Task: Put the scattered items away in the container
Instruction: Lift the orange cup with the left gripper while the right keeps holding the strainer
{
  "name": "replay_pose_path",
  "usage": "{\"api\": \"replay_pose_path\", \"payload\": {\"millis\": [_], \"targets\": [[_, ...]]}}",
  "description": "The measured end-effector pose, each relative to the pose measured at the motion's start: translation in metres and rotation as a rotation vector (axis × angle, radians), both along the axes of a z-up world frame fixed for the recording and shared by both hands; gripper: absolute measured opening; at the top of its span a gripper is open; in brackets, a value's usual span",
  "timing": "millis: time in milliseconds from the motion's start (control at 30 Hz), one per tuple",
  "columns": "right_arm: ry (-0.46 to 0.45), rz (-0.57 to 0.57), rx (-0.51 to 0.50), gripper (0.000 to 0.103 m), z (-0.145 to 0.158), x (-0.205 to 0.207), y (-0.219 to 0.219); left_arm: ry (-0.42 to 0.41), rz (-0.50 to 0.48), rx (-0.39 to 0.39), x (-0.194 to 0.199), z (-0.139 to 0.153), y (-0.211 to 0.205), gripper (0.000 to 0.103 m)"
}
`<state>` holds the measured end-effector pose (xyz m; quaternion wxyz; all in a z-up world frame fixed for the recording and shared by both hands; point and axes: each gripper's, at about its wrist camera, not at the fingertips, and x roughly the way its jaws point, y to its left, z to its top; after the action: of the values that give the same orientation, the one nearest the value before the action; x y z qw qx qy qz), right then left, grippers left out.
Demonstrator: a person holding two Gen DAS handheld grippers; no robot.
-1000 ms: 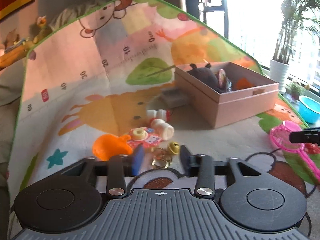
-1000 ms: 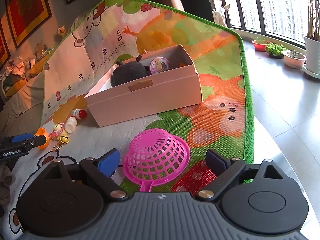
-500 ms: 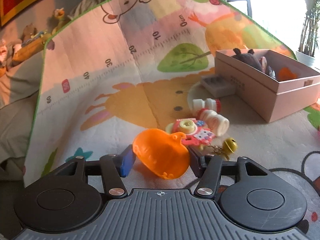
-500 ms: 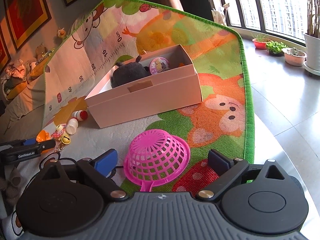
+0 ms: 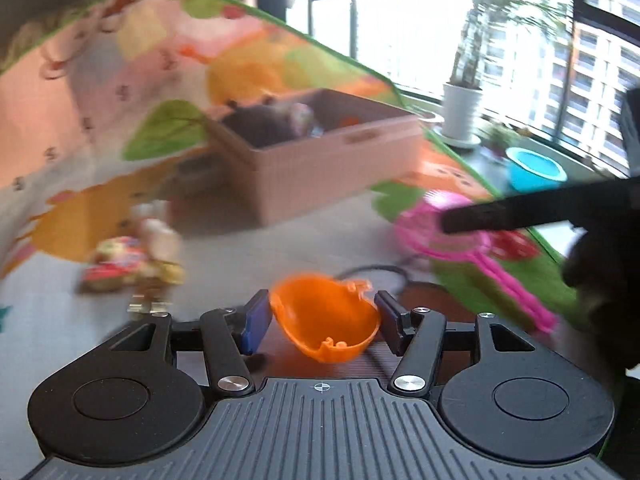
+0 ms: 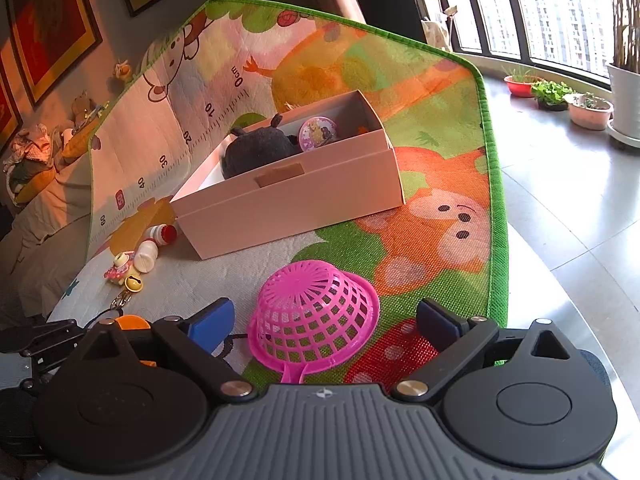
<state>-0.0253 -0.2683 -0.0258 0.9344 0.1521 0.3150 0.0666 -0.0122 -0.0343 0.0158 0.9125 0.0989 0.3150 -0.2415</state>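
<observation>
My left gripper (image 5: 320,322) is shut on an orange plastic cup (image 5: 326,320) and holds it above the play mat, facing the pink cardboard box (image 5: 320,168). The box (image 6: 288,196) holds a dark plush toy (image 6: 260,150) and a round pink toy (image 6: 318,132). My right gripper (image 6: 326,320) is open around a pink mesh scoop (image 6: 312,316) that lies dome-up on the mat. Two small white bottles (image 6: 154,246), a pink toy (image 6: 118,270) and a gold bell with keyring (image 6: 132,284) lie left of the box.
The colourful play mat (image 6: 440,208) has a green edge on the right, with bare tiled floor (image 6: 560,184) beyond. Potted plants (image 6: 588,104) stand by the windows. A blue bowl (image 5: 534,168) sits on the floor. Soft toys lie far left.
My left gripper has closed on the orange cup, lifted it off the mat and swung right toward the box. My right gripper has stayed open around the pink scoop.
</observation>
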Motion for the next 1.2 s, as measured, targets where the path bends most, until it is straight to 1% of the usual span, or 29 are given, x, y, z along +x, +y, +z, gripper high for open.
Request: {"api": "replay_pose_path", "payload": {"millis": [67, 133, 200, 267, 333, 400, 467, 600, 667, 767, 833, 867, 933, 1067, 1200], "targets": [[0.001, 0.0, -0.003, 0.098, 0.0, 0.0, 0.0, 0.003, -0.01, 0.021, 0.0, -0.006, -0.006, 0.062], [0.002, 0.001, -0.011, 0.098, 0.0, 0.0, 0.001, 0.006, -0.008, 0.022, -0.001, -0.008, -0.007, 0.064], [0.005, 0.004, -0.023, 0.099, 0.0, 0.0, 0.002, 0.003, 0.002, 0.025, -0.001, -0.008, -0.004, 0.073], [0.01, 0.011, -0.039, 0.1, 0.0, 0.001, 0.005, -0.01, 0.024, 0.038, -0.001, -0.008, -0.001, 0.08], [0.017, 0.015, -0.059, 0.101, 0.0, 0.002, 0.008, -0.02, 0.049, 0.05, -0.001, -0.008, 0.005, 0.083], [0.028, 0.02, -0.09, 0.102, 0.0, 0.004, 0.012, -0.031, 0.085, 0.053, -0.001, -0.007, 0.014, 0.09], [0.045, 0.029, -0.142, 0.103, 0.0, 0.008, 0.02, -0.037, 0.123, 0.052, -0.001, -0.008, 0.025, 0.094], [0.082, 0.075, -0.28, 0.103, -0.001, 0.016, 0.041, -0.004, 0.186, -0.009, 0.005, -0.007, 0.045, 0.094], [0.09, 0.097, -0.322, 0.103, -0.001, 0.019, 0.049, 0.017, 0.197, -0.037, 0.008, -0.008, 0.05, 0.094], [0.089, 0.093, -0.328, 0.103, -0.002, 0.023, 0.05, 0.022, 0.186, -0.07, 0.008, -0.008, 0.054, 0.095], [0.084, 0.079, -0.332, 0.095, -0.001, 0.025, 0.049, 0.022, 0.182, -0.09, 0.007, -0.008, 0.056, 0.096], [0.075, 0.08, -0.338, 0.093, -0.001, 0.024, 0.049, 0.024, 0.183, -0.102, 0.006, -0.008, 0.058, 0.096], [0.057, 0.095, -0.348, 0.085, 0.0, 0.021, 0.052, 0.028, 0.186, -0.127, 0.007, -0.008, 0.061, 0.096], [0.033, 0.099, -0.382, 0.084, 0.001, 0.017, 0.058, 0.035, 0.19, -0.153, 0.007, -0.007, 0.064, 0.096], [0.033, 0.097, -0.372, 0.084, 0.001, 0.017, 0.056, 0.022, 0.185, -0.131, 0.006, -0.006, 0.058, 0.096]]}}
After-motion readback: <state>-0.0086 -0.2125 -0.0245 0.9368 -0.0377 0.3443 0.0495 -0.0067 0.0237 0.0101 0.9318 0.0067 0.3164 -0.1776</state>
